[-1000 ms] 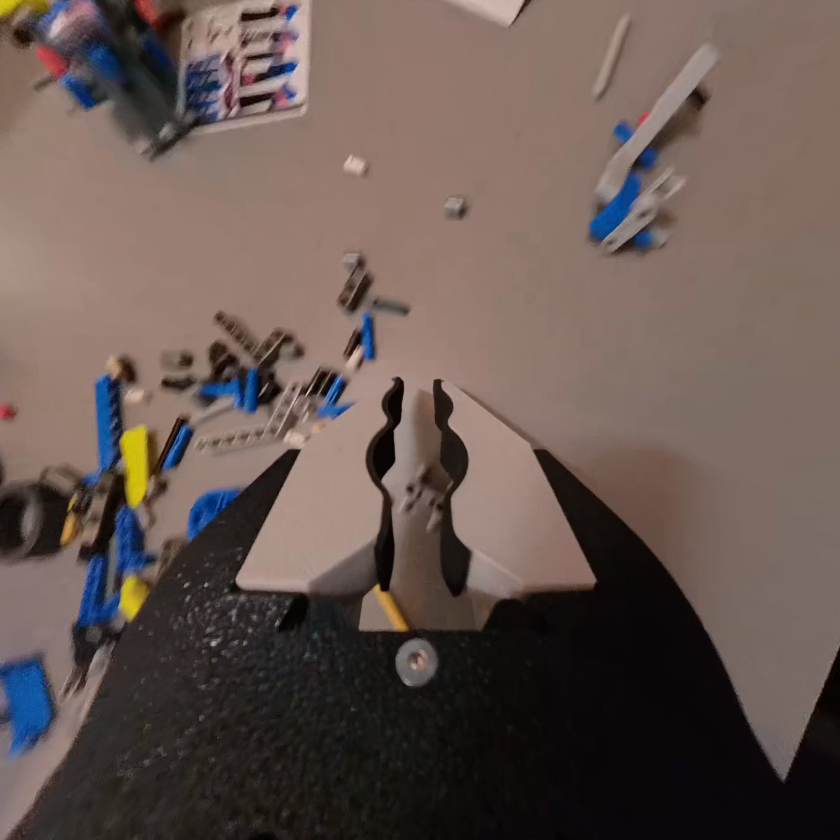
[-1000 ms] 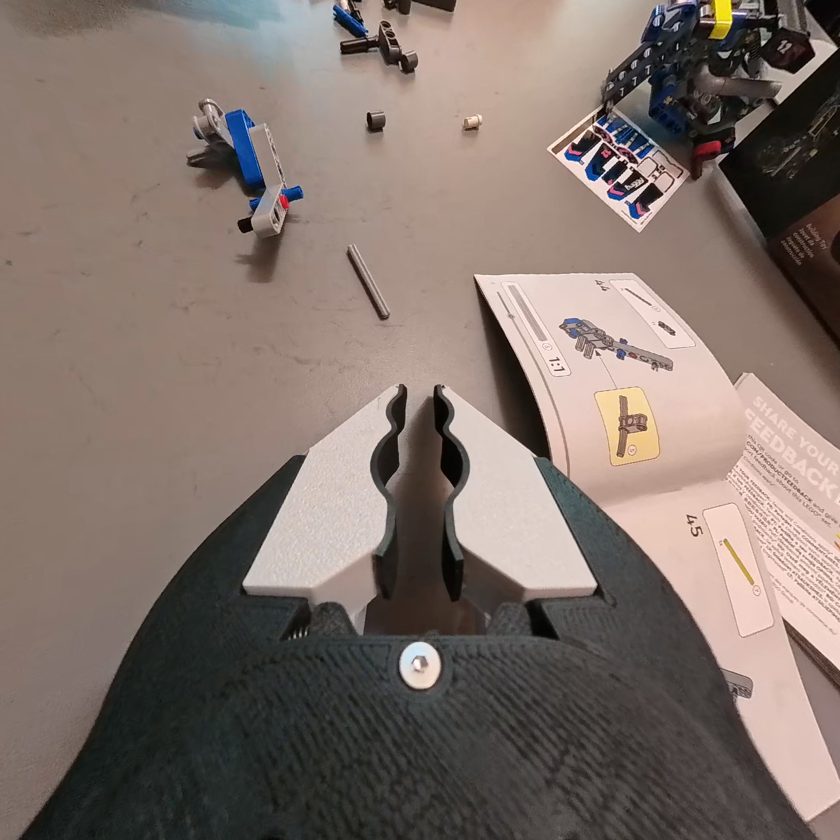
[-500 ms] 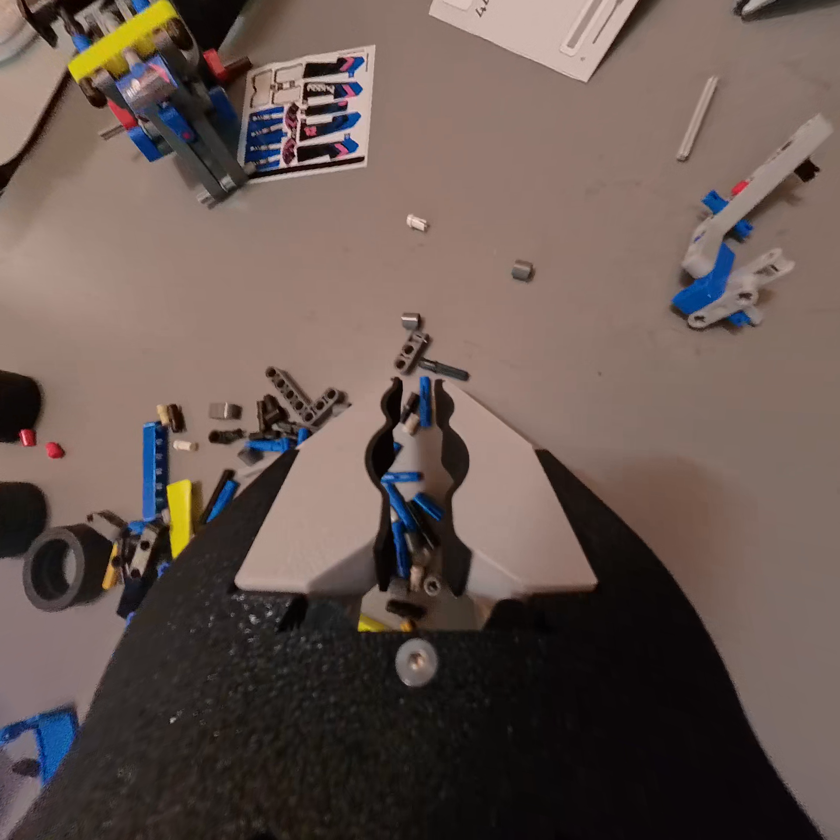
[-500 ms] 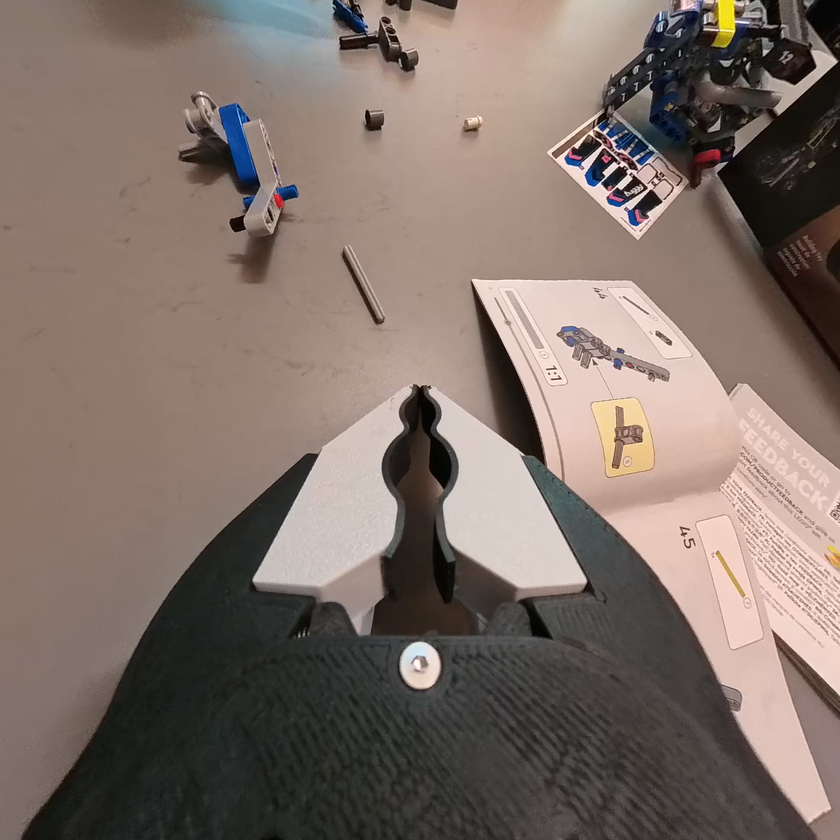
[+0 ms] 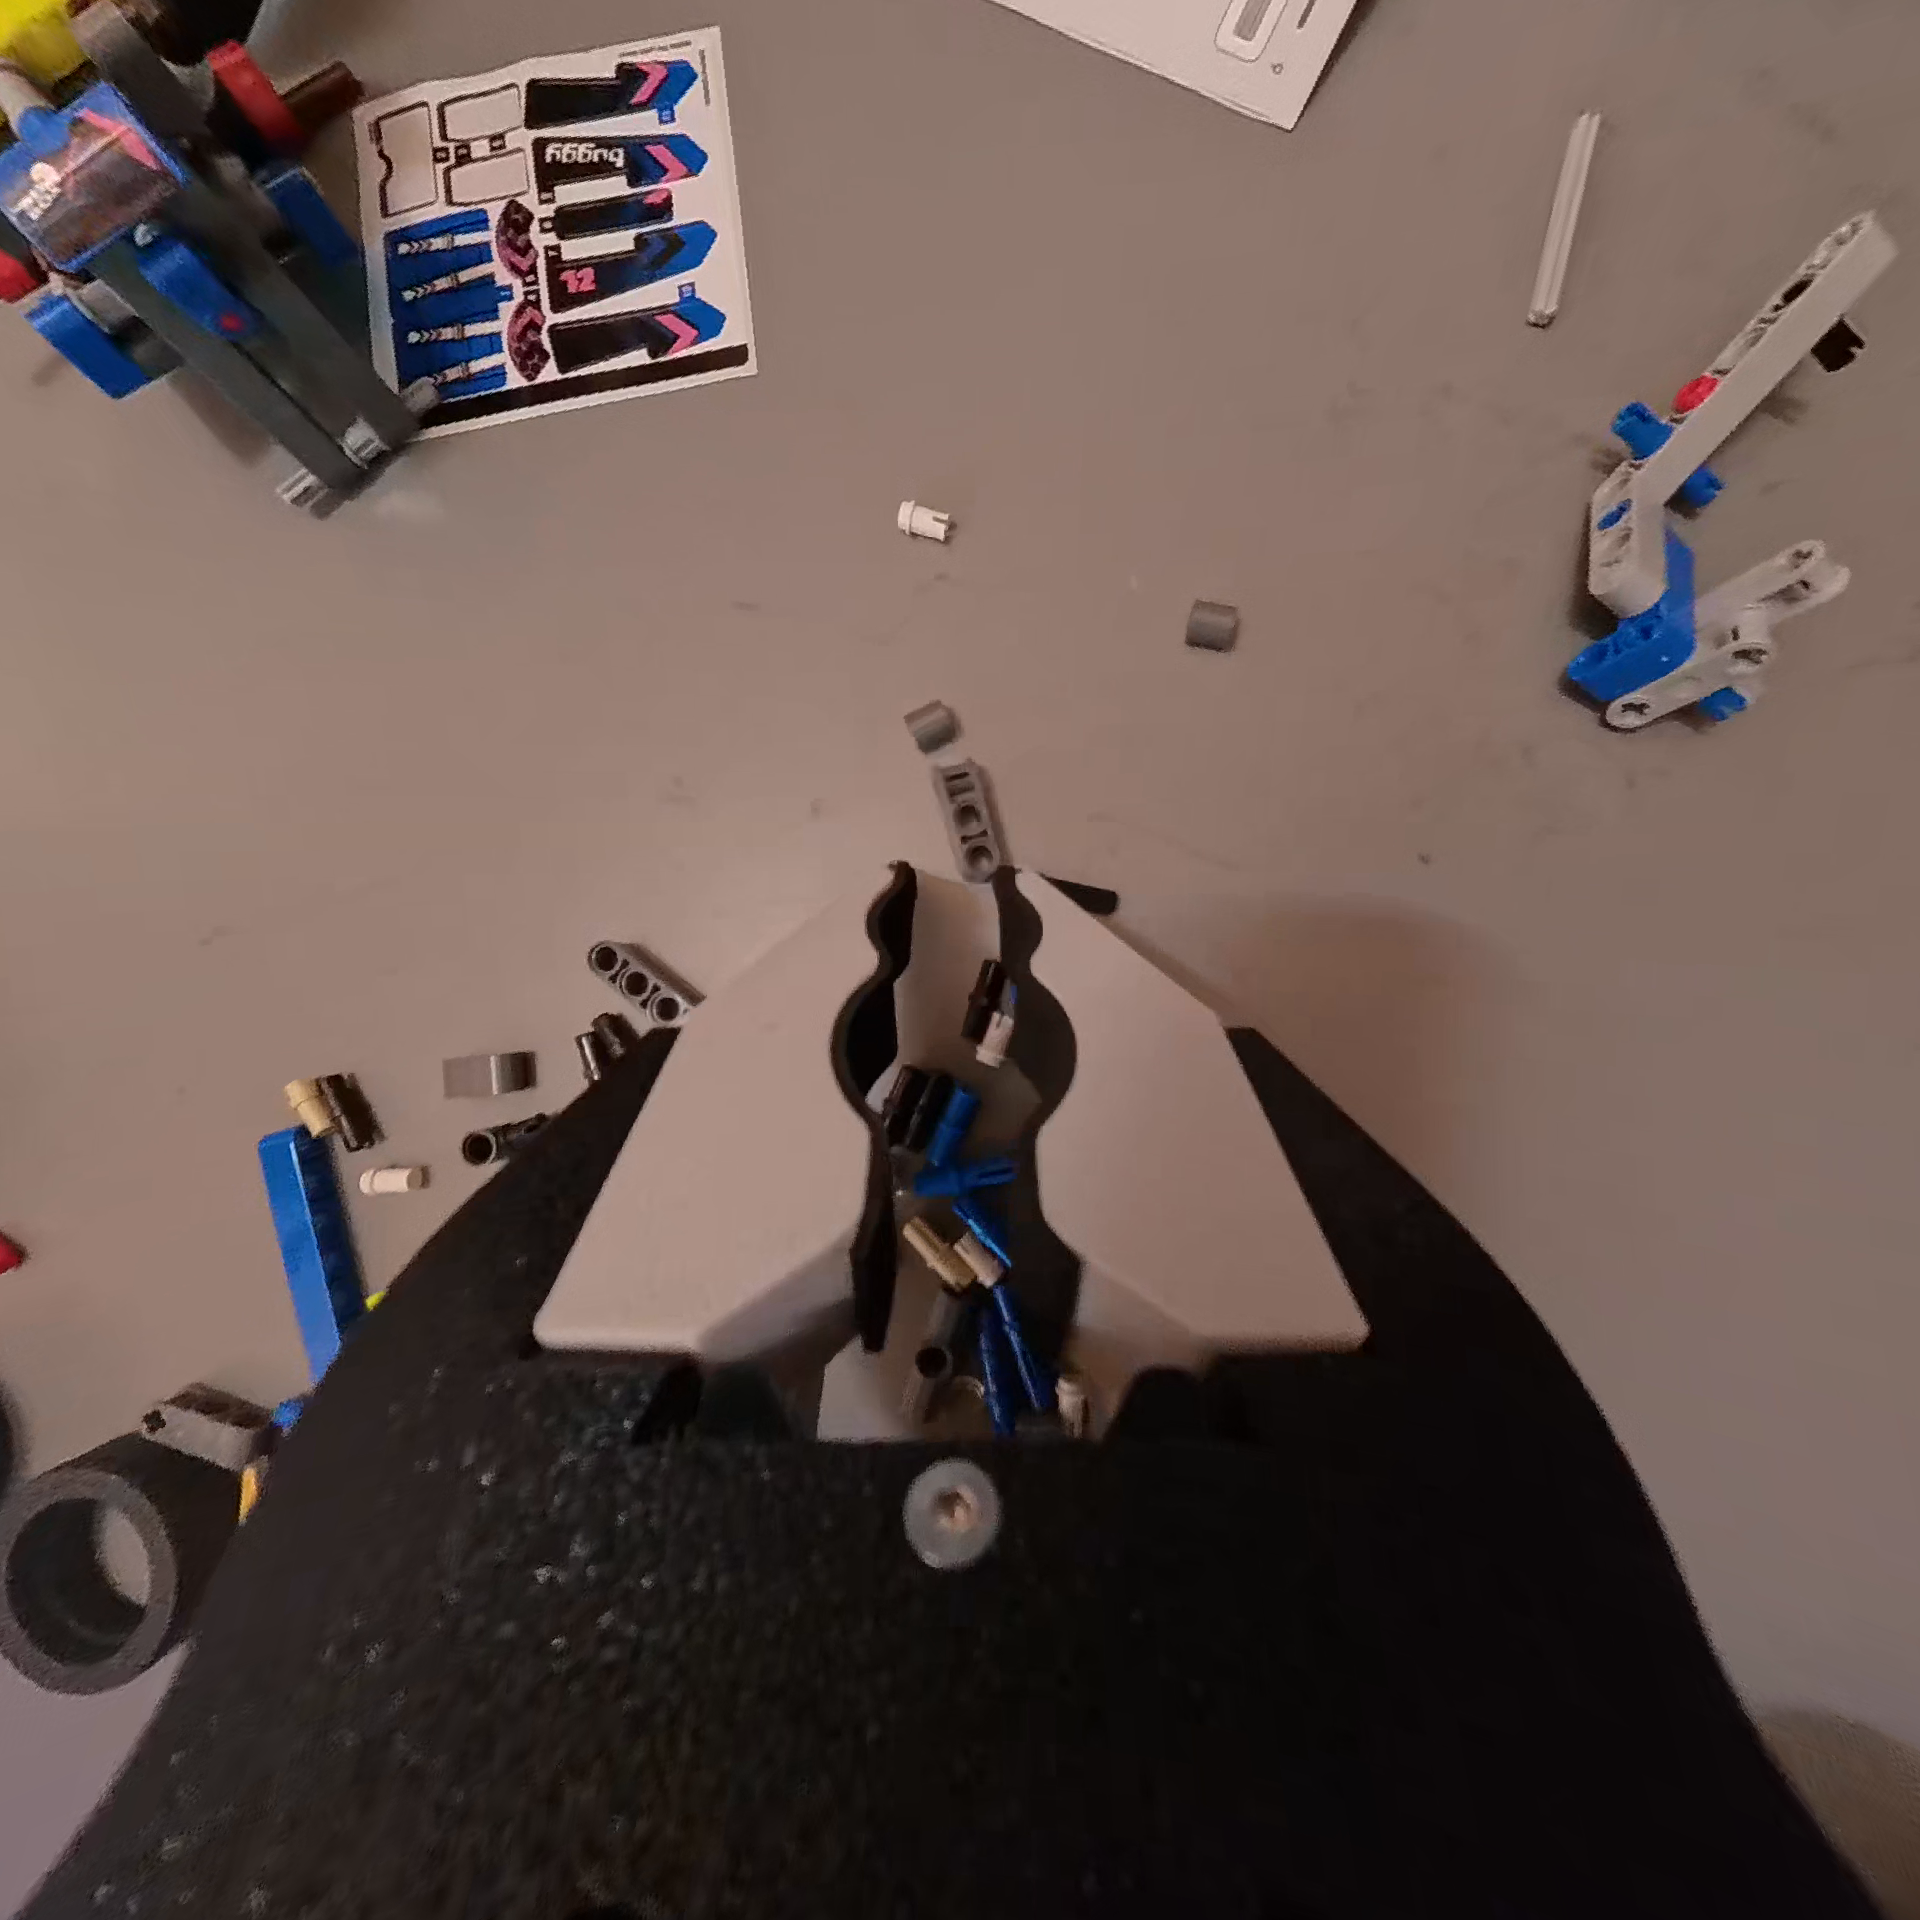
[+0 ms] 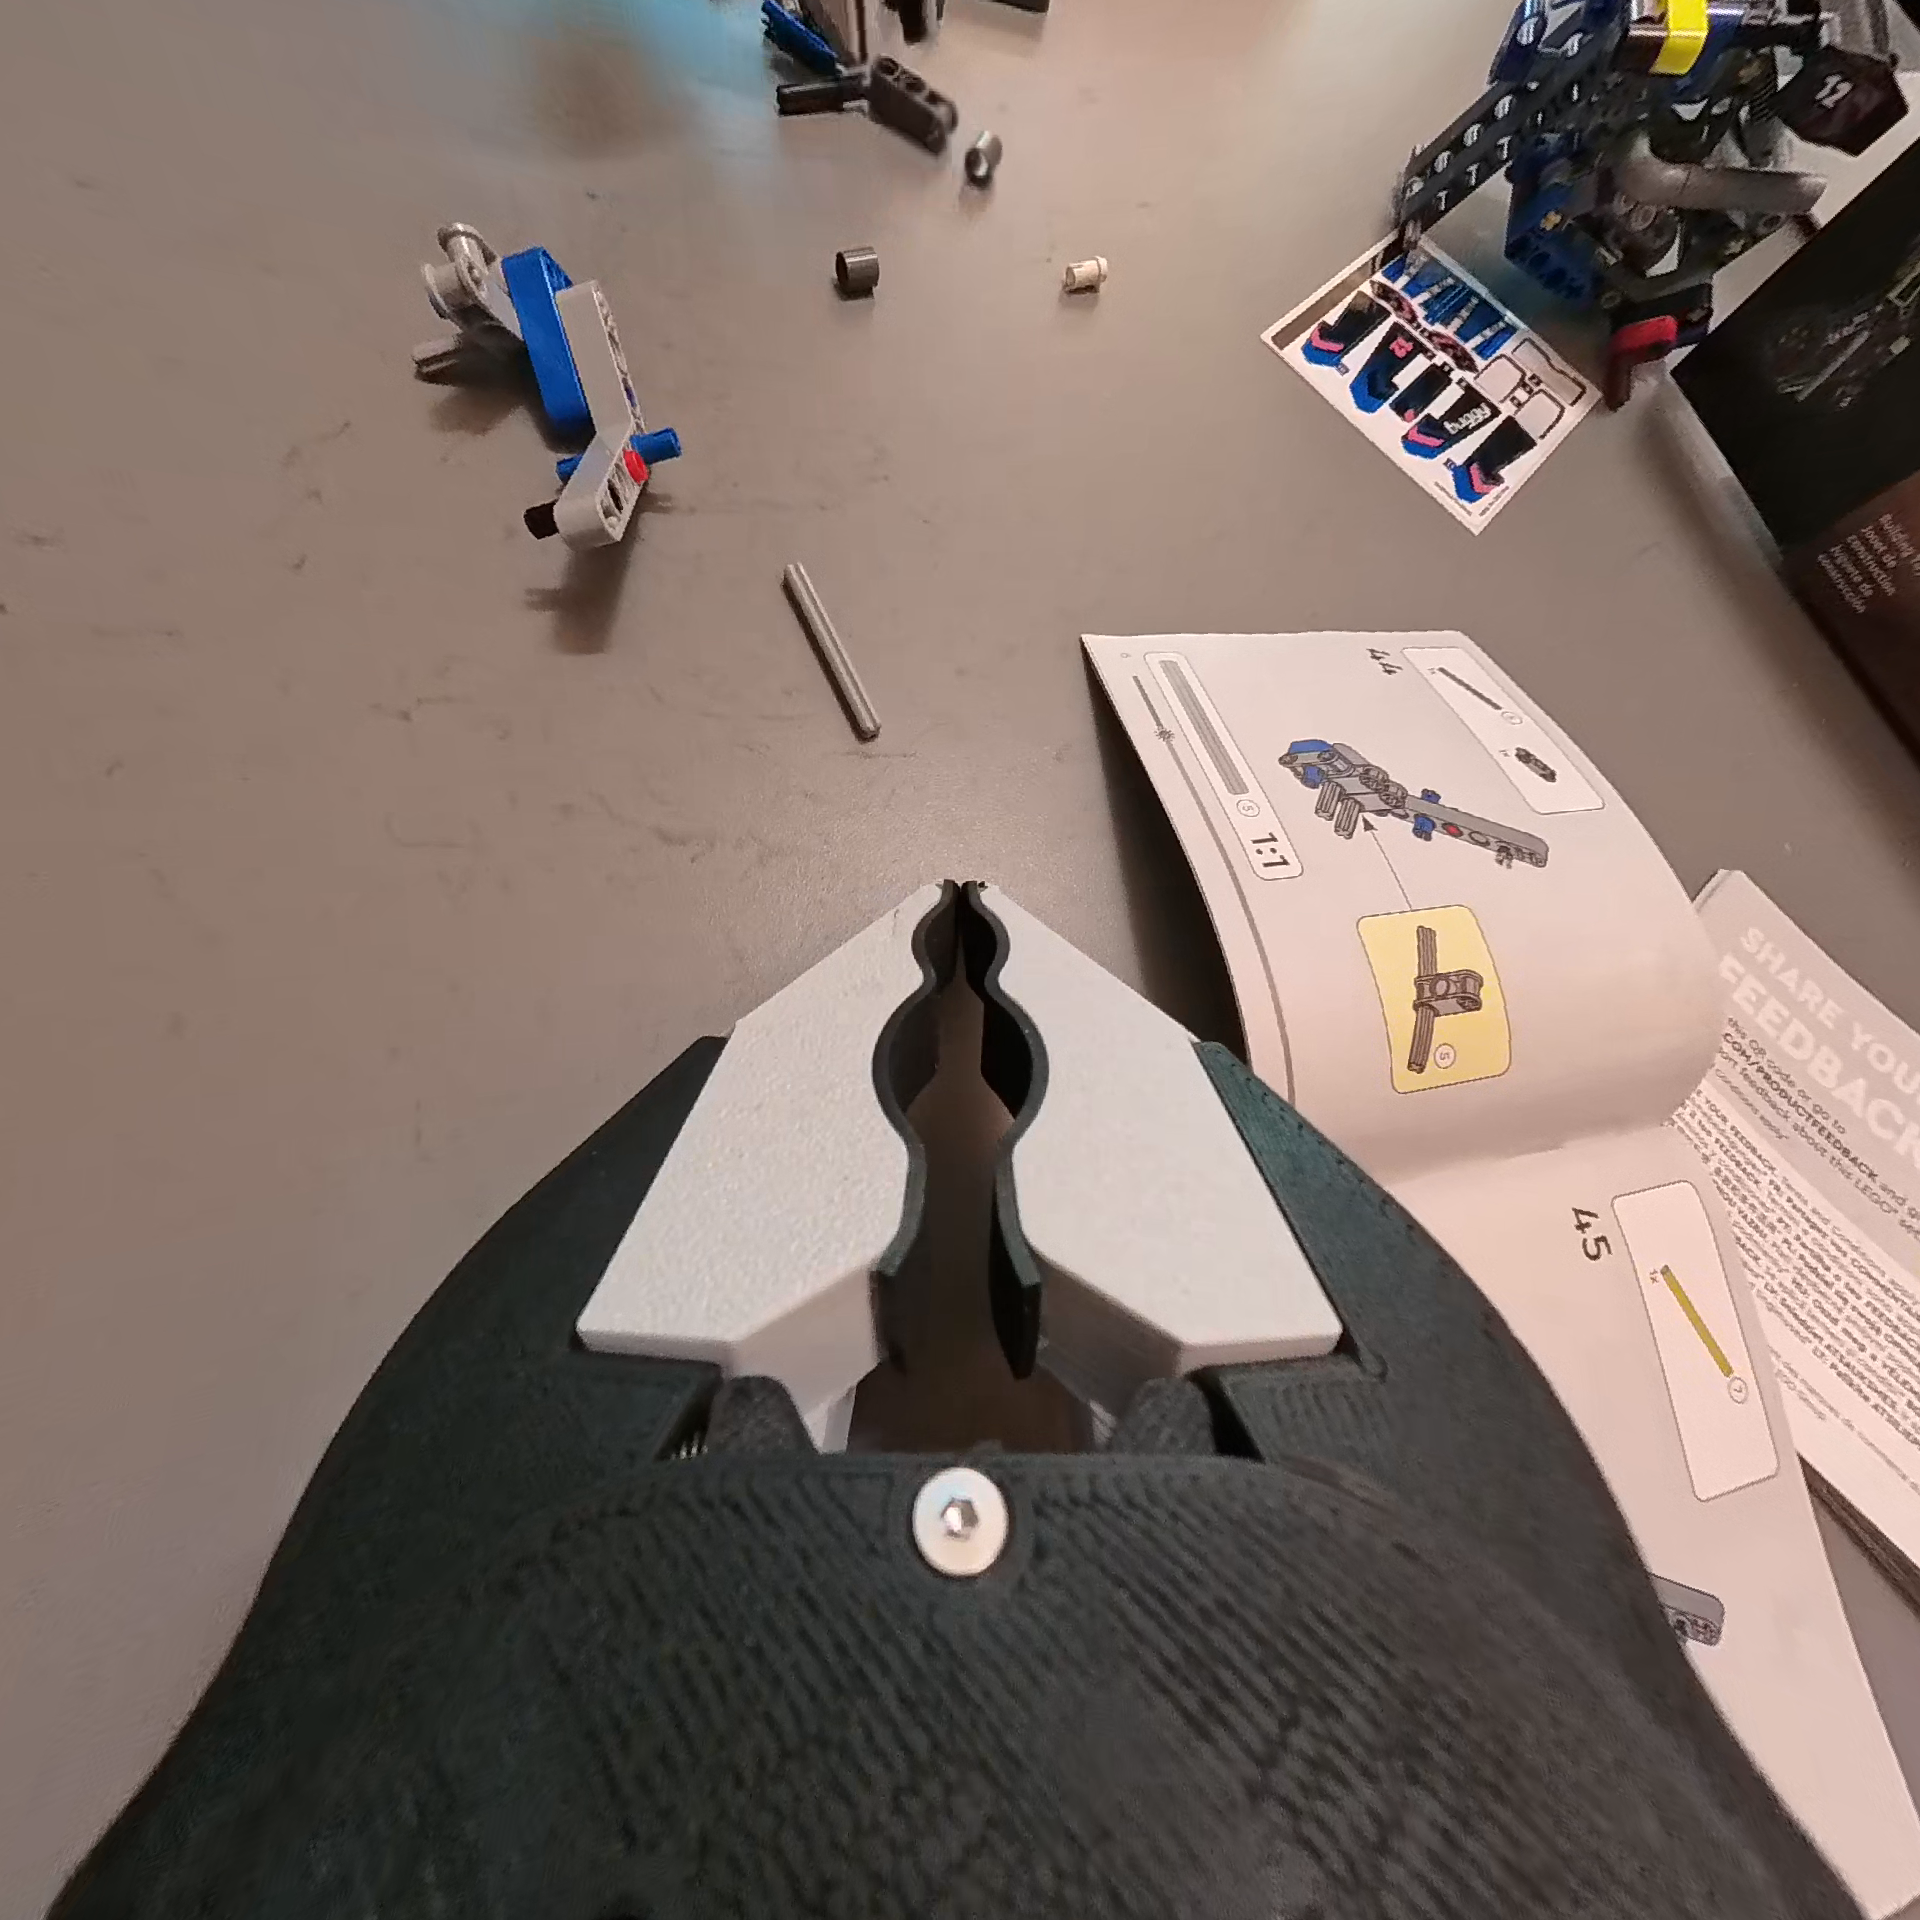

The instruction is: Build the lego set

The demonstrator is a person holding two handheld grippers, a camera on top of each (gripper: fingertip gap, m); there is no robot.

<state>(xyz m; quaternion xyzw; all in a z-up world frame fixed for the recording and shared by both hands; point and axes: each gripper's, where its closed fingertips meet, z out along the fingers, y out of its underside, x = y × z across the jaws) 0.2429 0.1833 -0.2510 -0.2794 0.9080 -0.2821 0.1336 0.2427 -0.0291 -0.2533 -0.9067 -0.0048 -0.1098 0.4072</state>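
My left gripper point(image 5: 958, 875) is open with a narrow gap and hovers low over a heap of small blue, black and tan pins point(image 5: 961, 1195), which shows between its fingers. A short grey beam with holes point(image 5: 971, 821) lies just beyond its tips. My right gripper point(image 6: 961, 888) is shut and empty above bare table. A grey axle point(image 6: 831, 649) lies ahead of it, and also shows in the left wrist view point(image 5: 1564, 218). A small blue and grey subassembly point(image 6: 551, 384) lies far left, and at the right in the left wrist view point(image 5: 1704, 520).
The open instruction booklet point(image 6: 1434, 935) lies right of my right gripper. A sticker sheet point(image 5: 551, 239), the partly built blue model point(image 5: 177, 270), a grey bush point(image 5: 1210, 625), a white pin point(image 5: 923, 520), a black tyre point(image 5: 83, 1569) and a dark box point(image 6: 1829, 416) are around. Some 20 centimeters of space lies between my two pairs of fingers. The left gripper is farther from the grey axle point(image 6: 831, 649), some 15 centimeters, than the right, some 5 centimeters. It turns up in the left wrist view point(image 5: 1574, 213) as well.
My right gripper has closed from open to shut. My left gripper has moved forward and lower over the pin heap, up to the short grey beam.
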